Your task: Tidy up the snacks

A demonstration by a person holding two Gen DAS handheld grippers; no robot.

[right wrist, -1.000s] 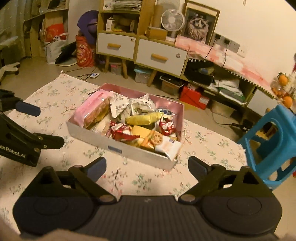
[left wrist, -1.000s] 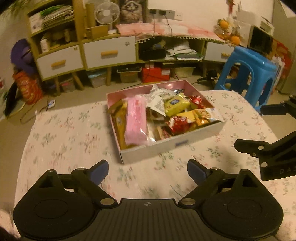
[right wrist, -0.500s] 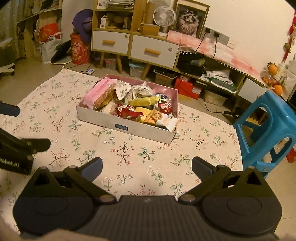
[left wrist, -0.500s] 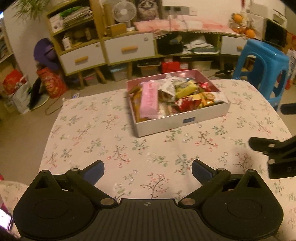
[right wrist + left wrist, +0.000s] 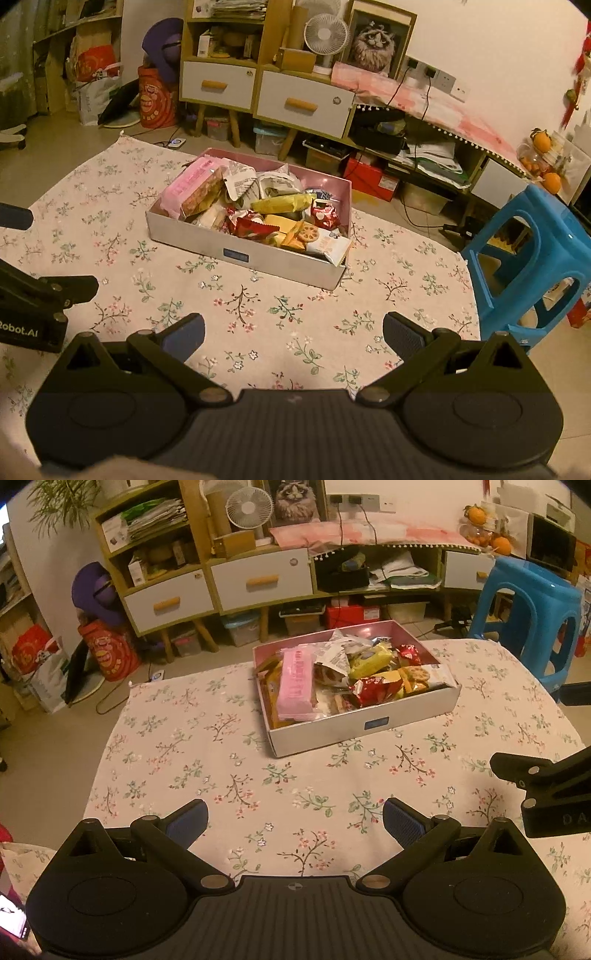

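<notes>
The left hand-held gripper [image 5: 294, 821] was held spread wide, with nothing between its blue pads [image 5: 400, 821] and nothing touched. The right hand-held gripper [image 5: 293, 338] was likewise spread wide and empty. Both were poised above the surface [image 5: 207, 760], which was covered by a floral cloth. A snack box [image 5: 364, 725] with a pink interior was seen near the far edge of the surface, filled with wrapped snacks. A pink packet [image 5: 295, 681] was laid at its left end, its long axis pointing away across the box's short side. Behind the surface, a drawer cabinet [image 5: 258, 579], a small fan [image 5: 245, 511] and a blue stool [image 5: 532, 602] were visible.
</notes>
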